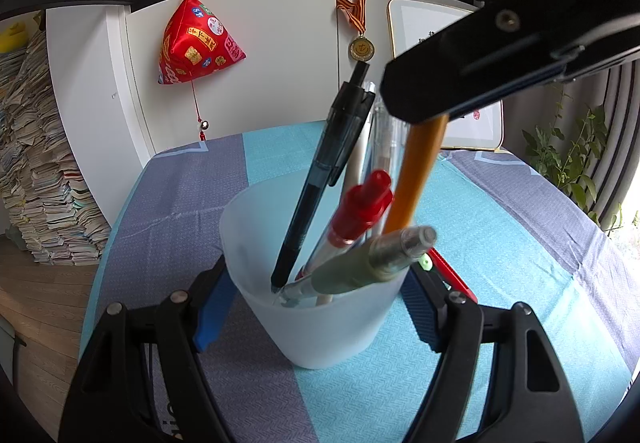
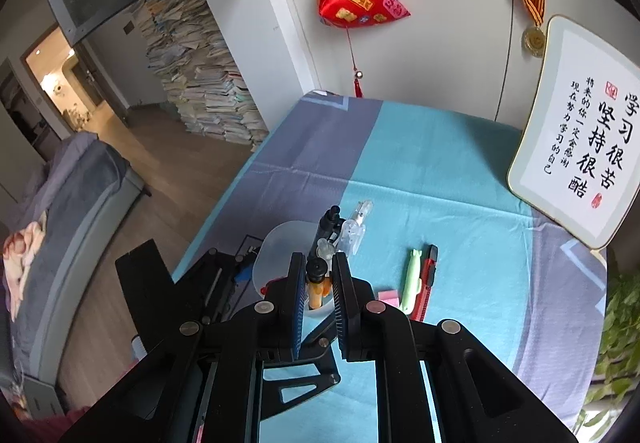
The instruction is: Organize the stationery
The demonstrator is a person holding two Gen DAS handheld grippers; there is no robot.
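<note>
A frosted plastic cup (image 1: 320, 327) stands on the table between the blue pads of my left gripper (image 1: 316, 303), which is shut on it. In it stand a black pen (image 1: 324, 179), a red-capped pen (image 1: 352, 227), a green pen (image 1: 368, 263) and an orange pen (image 1: 420, 175). My right gripper (image 2: 318, 267) hangs over the cup (image 2: 280, 243) with its jaws around the top of the orange pen (image 2: 316, 283); a small gap shows on each side. The right gripper's body (image 1: 500, 63) shows in the left wrist view.
A green pen (image 2: 412, 281), a red utility knife (image 2: 426, 283) and a pink eraser (image 2: 388, 297) lie on the blue and grey tablecloth (image 2: 440, 183) right of the cup. A framed calligraphy board (image 2: 576, 131) leans at the back right. Book stacks stand left of the table.
</note>
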